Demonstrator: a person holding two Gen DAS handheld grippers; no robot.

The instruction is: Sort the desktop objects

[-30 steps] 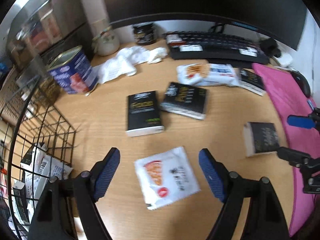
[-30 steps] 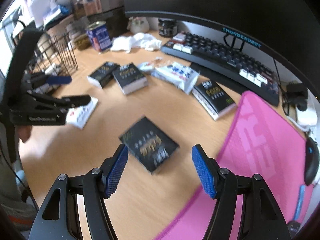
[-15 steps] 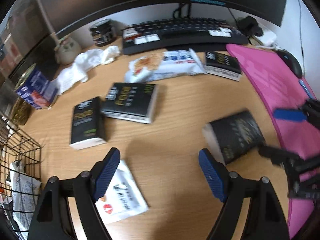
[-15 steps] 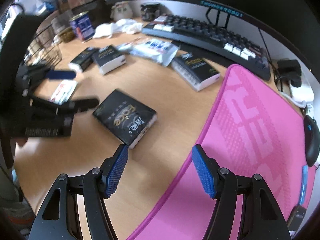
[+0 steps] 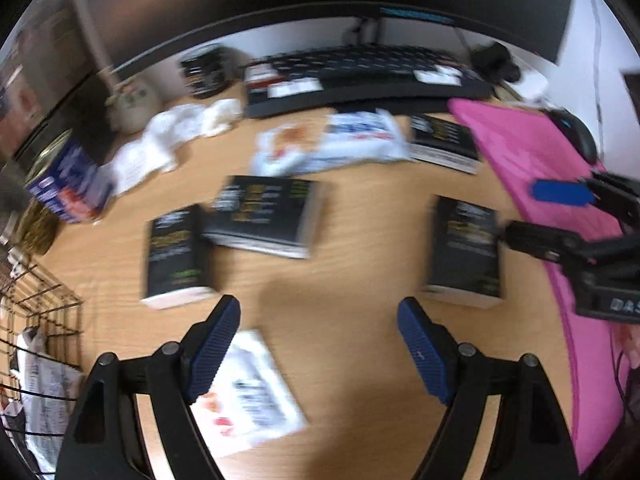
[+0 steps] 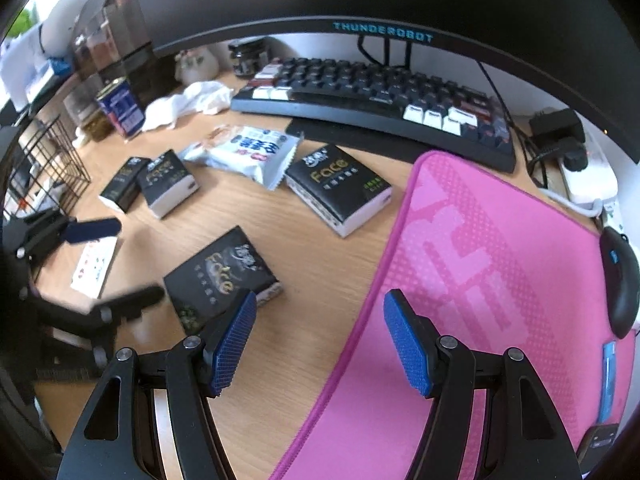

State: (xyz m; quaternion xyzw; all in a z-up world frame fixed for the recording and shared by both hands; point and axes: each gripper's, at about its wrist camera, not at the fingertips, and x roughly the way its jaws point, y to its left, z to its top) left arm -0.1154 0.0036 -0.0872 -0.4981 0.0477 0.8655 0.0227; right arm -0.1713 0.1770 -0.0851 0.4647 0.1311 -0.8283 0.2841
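Note:
Several black "Face" tissue packs lie on the wooden desk; one [image 5: 464,252] [image 6: 220,276] is nearest both grippers. My left gripper [image 5: 316,320] [image 6: 140,258] hovers open over bare wood, this pack off its right finger. A small white sachet [image 5: 248,392] [image 6: 94,266] lies partly under its left finger. My right gripper [image 6: 322,308] [image 5: 520,214] is open and empty above the edge of the pink mat [image 6: 500,260], with the pack just left of its left finger. A white and blue snack bag [image 5: 332,148] [image 6: 244,152] lies farther back.
A wire basket [image 5: 36,320] [image 6: 48,160] with packets stands at the left edge. A blue tin [image 6: 120,108] and a crumpled tissue [image 6: 192,100] sit at the back left. The keyboard [image 6: 380,96] lies under the monitor, a mouse [image 6: 622,284] at far right.
Both grippers have shifted right, still open. The sachet slid from between the left fingers to under the left one. The black pack left the right gripper's gap for its left side.

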